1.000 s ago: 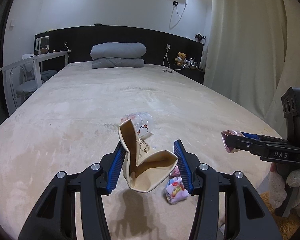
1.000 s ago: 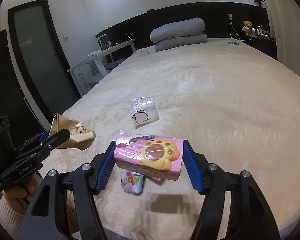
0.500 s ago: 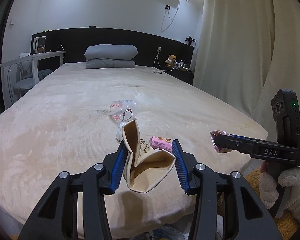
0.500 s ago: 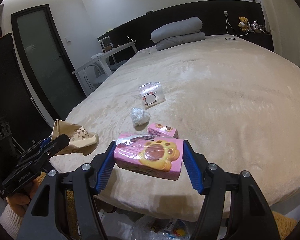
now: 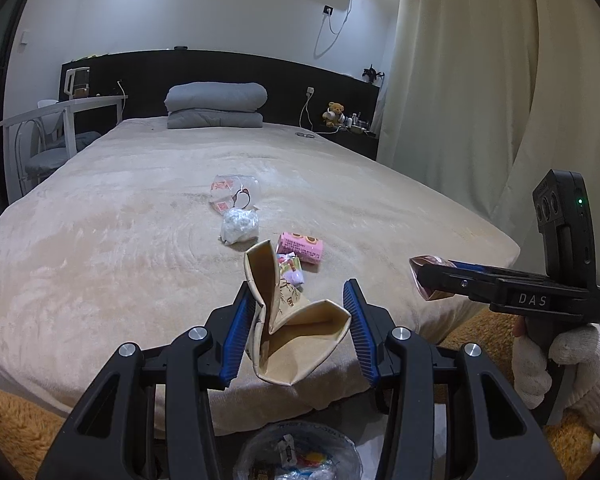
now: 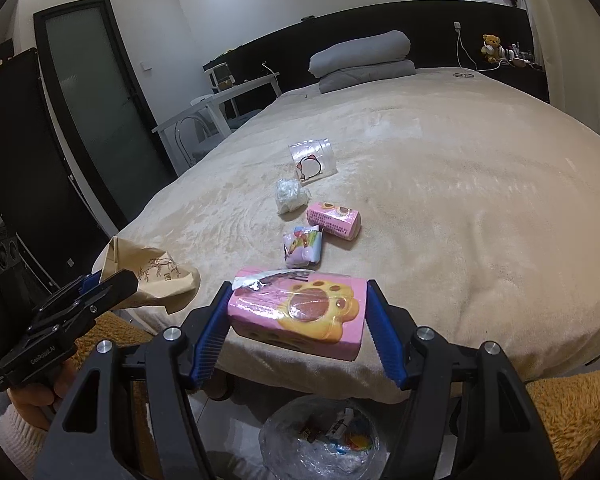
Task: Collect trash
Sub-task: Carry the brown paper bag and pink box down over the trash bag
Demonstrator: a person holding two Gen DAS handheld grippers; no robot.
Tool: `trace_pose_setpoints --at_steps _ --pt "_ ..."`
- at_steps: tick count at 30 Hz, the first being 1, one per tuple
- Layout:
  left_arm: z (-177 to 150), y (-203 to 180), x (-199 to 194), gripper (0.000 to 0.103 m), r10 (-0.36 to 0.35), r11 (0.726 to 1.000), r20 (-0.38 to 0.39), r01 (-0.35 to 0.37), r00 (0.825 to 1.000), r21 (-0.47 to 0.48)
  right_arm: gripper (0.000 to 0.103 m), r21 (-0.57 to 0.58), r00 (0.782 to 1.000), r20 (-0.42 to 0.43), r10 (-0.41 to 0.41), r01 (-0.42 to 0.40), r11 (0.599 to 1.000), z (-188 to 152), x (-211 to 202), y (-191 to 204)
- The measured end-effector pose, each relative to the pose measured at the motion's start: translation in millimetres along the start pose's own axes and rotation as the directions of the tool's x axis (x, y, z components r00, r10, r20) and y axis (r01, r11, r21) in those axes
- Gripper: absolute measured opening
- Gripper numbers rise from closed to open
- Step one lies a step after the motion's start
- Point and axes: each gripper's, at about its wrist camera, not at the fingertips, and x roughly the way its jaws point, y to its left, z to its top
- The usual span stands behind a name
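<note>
Between my left tongs (image 5: 298,336) sits a crumpled paper bag (image 5: 296,328), light and soft, pinched across its folds. My right tongs (image 6: 298,330) clamp a pink pack (image 6: 300,314) by its ends; it looks slick and squashy.

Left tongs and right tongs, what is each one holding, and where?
Left tongs pinch a folded brown paper bag by its sides. Right tongs squeeze a pink snack pack by its ends.

The left tool (image 5: 298,334) grips a crumpled paper bag (image 5: 296,320) over the bed (image 5: 100,248) edge. At twelve o'clock lie a pink pack (image 5: 302,245), a white wad (image 5: 239,225) and a clear wrapper (image 5: 234,194). At three, the right tool (image 5: 428,280) pinches a pink packet (image 5: 422,262). At six sits a bin (image 5: 300,456).
</note>
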Motion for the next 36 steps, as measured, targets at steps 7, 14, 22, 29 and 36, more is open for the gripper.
trace_pose_setpoints --at_steps 7,14,22,29,36 --pt "-19.8 -6.5 -10.4 0.044 -0.015 1.000 -0.028 0.014 1.000 -0.007 0.065 -0.028 1.000 -0.017 0.006 -0.006 1.000 -18.2 -7.0 12.3" --pt "-39.6 -10.5 -6.6 0.044 -0.044 0.998 -0.098 0.040 0.994 -0.044 0.065 -0.067 0.998 -0.066 0.003 -0.008 0.998 -34.3 -2.5 23.4" --pt "-68.8 -16.8 10.9 0.044 -0.072 0.995 -0.226 0.053 0.971 -0.088 0.065 -0.061 0.987 -0.160 -0.004 -0.006 0.998 -52.3 8.8 21.9" --pt "-86.2 -14.2 34.9 0.044 -0.071 0.992 -0.353 0.030 0.933 -0.121 0.065 -0.041 0.961 -0.275 -0.031 0.021 0.999 -67.5 32.0 11.0" --pt "-106.9 -4.3 61.2 0.044 -0.071 0.986 -0.484 -0.013 0.872 -0.168 0.065 0.015 0.895 -0.445 -0.026 0.036 0.999 -91.6 64.6 -2.2"
